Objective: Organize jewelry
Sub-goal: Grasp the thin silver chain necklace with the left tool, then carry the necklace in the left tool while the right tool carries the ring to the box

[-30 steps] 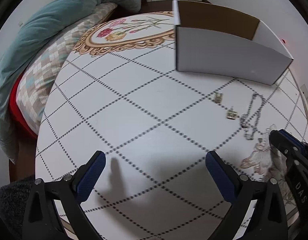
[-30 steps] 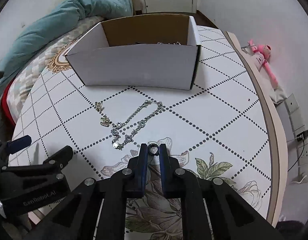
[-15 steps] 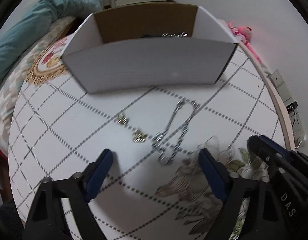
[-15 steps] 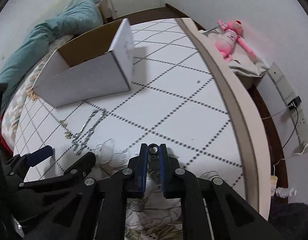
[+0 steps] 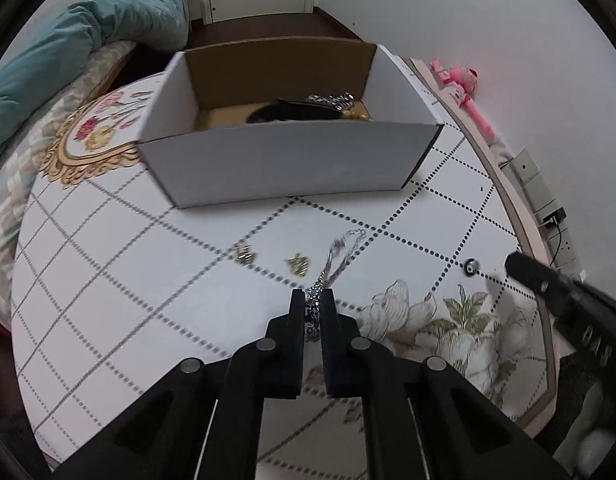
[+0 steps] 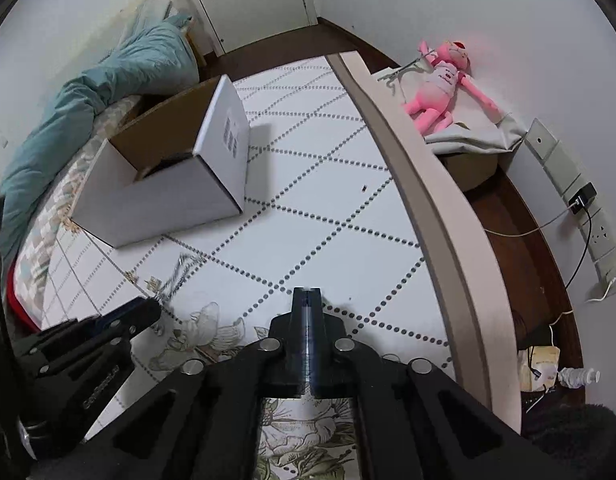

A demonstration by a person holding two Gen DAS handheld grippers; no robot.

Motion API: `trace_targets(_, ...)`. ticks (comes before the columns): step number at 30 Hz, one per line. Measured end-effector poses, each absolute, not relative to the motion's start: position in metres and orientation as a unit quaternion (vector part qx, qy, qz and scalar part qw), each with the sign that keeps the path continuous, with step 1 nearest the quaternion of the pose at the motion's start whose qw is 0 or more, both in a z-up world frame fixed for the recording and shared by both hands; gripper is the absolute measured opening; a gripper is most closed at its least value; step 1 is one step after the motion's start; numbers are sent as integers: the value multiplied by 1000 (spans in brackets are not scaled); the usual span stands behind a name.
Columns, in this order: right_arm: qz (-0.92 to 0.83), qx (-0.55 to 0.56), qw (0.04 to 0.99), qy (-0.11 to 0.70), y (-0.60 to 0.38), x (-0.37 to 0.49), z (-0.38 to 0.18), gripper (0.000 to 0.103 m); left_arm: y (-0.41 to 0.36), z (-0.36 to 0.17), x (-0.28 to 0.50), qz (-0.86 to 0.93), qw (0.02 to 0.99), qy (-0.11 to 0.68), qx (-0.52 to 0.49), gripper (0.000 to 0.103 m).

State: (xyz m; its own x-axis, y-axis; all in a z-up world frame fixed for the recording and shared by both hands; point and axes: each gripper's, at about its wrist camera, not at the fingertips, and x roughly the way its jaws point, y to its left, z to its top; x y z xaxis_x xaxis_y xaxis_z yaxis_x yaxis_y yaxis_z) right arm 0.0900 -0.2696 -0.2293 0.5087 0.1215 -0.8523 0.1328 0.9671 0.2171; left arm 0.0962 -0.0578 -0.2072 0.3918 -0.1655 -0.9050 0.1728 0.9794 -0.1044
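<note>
- The open white cardboard box with a brown inside (image 5: 268, 160) stands toward the far edge of the round, dot-gridded white table (image 5: 128, 280). A dark item, a silver chain and something gold-coloured already lie on its floor, so part of the sorting looks done.
- Two small gold-coloured charms, one (image 5: 244, 255) and the other (image 5: 298, 264), lie loose on the table in front of the box, near the middle; both are left to collect.
- The silver link chain (image 5: 340, 258) is caught at its near end in the left hand-held gripper (image 5: 313, 300), whose jaws have just been closing and now pinch the links. The rest trails up toward the box and looks blurred; I judge it is being lifted, not yet boxed.
- A small dark ring-like piece (image 5: 471, 267) sits alone on the table toward the right edge, apart from the chain, also left to store.
- The right hand-held gripper (image 6: 307, 292) is fully closed with nothing between its jaws, over the table's near right part.
</note>
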Motion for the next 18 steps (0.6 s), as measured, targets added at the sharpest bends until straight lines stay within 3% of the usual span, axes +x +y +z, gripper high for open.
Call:
trace_targets(9,34,154,847,507,-269,98,-221,1,-24,-180,83,-78,846,527,-17,5)
trace_targets(11,36,149,841,518,-267,103,-228,8,-18,-178,84,-73,849,523,-19,5)
trace_targets(13,35,141,841,521,-264,107,-235,32,-16,-177,84,-70,851,521,-21,5)
trace_targets(18,21,90,841,533,-251,113,-255,31,-15,-177,83,-66,851,520,-20,5)
